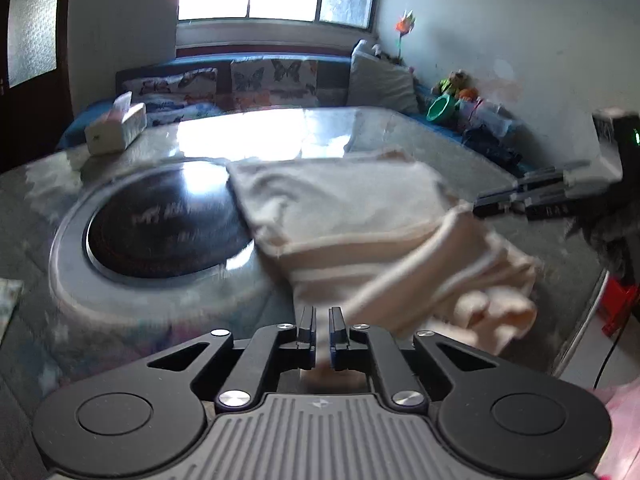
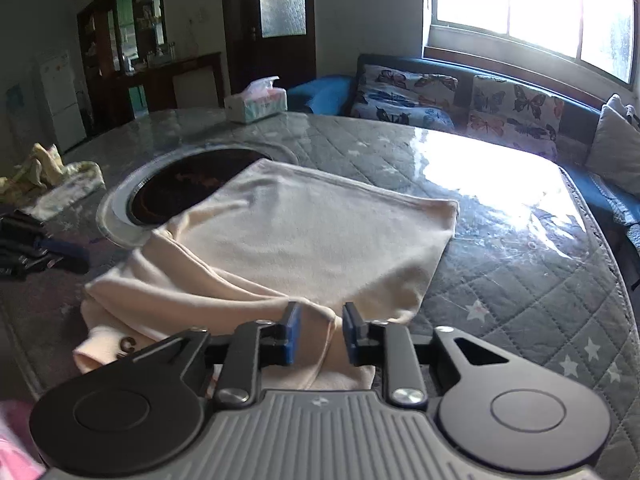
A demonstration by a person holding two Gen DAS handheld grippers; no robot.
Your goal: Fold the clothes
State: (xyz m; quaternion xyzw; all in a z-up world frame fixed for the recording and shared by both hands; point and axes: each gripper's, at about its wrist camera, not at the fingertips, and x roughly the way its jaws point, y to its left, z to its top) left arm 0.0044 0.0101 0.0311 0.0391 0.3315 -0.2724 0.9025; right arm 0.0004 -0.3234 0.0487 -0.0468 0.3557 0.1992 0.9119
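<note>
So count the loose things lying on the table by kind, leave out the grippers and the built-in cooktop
Cream fabric garment: 1
White tissue box: 1
Yellow-and-white crumpled cloth pile: 1
Dark cloth heap: 1
Total: 4

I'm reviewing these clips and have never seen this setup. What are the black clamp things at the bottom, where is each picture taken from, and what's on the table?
Each picture comes from a fisheye camera mounted on a handheld two-finger gripper; a person carries one in each hand. The left view shows the left gripper, its fingers nearly closed on a strip of the cream garment. The right view shows the right gripper, its fingers apart with a fold of the same garment between them. The garment lies partly folded on a quilted table, overlapping a round dark inset. A tissue box sits at the far edge, and other clothes lie at the left.
</note>
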